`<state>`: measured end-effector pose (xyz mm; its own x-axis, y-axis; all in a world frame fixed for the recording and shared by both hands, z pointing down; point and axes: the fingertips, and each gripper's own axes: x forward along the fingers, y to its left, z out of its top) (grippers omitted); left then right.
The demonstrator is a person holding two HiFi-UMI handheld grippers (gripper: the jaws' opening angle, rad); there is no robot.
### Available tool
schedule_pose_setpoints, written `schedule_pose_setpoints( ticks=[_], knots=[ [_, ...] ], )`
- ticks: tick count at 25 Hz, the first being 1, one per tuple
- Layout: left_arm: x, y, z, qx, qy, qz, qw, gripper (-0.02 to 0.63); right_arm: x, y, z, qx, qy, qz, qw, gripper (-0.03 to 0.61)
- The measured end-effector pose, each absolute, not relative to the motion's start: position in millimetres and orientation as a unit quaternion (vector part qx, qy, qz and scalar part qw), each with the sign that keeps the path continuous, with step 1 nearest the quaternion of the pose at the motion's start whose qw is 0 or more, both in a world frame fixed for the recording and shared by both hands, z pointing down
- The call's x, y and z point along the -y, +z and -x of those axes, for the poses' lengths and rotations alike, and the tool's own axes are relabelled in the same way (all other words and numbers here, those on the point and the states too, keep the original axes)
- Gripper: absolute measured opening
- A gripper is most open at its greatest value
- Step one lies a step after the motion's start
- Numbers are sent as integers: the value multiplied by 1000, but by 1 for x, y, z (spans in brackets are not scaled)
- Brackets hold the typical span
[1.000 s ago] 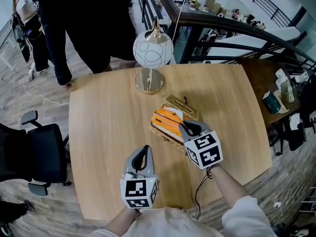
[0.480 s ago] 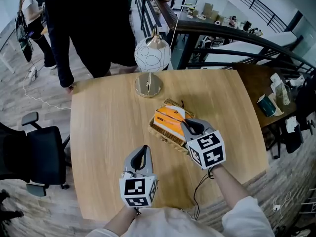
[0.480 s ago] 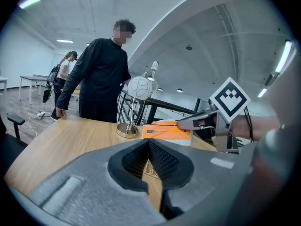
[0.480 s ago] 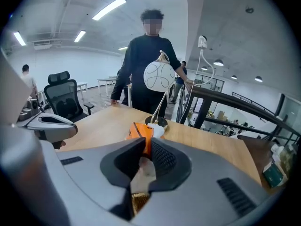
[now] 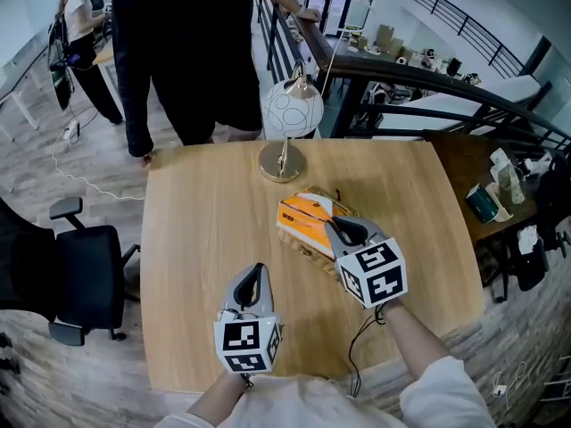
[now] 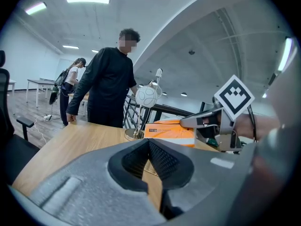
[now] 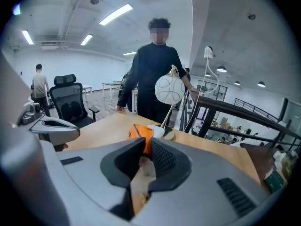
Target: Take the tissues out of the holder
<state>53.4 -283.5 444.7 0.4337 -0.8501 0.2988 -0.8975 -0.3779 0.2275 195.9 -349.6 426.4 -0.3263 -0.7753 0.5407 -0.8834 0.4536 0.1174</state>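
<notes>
The right gripper (image 7: 143, 144) has its jaws drawn almost together, the pads pinching the near end of the orange tissue pack (image 7: 140, 134), which runs straight on ahead of the tips with a white patch at its far end. Seen from the left gripper (image 6: 149, 142), the pack hangs in that pinch up and to the right of its own jaws, which meet at the tips with nothing between them; only bare wood shows through the slit below the pads. From the head view the left gripper hangs over the table (image 5: 205, 230) beside and behind the right one, apart from the pack. Under the pack, just below the right gripper's tips, lies the wicker holder (image 5: 303, 245), its rim showing on both sides of the pack; whether the pack is fully clear of it cannot be told. Further ahead of both grippers stands a lamp (image 7: 170, 89) with a round white shade, and past the table's far edge a person in dark clothes (image 7: 155, 74) stands. Off to the right gripper's left is a black office chair (image 7: 70, 102).
</notes>
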Motion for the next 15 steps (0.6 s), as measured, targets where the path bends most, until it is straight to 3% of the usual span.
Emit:
schedule_pose_setpoints(
  ticks=[15],
  knots=[
    [248,427,-4,566,45,-806,166,2,320,407,-128,840,81,-472,256,38]
  ],
)
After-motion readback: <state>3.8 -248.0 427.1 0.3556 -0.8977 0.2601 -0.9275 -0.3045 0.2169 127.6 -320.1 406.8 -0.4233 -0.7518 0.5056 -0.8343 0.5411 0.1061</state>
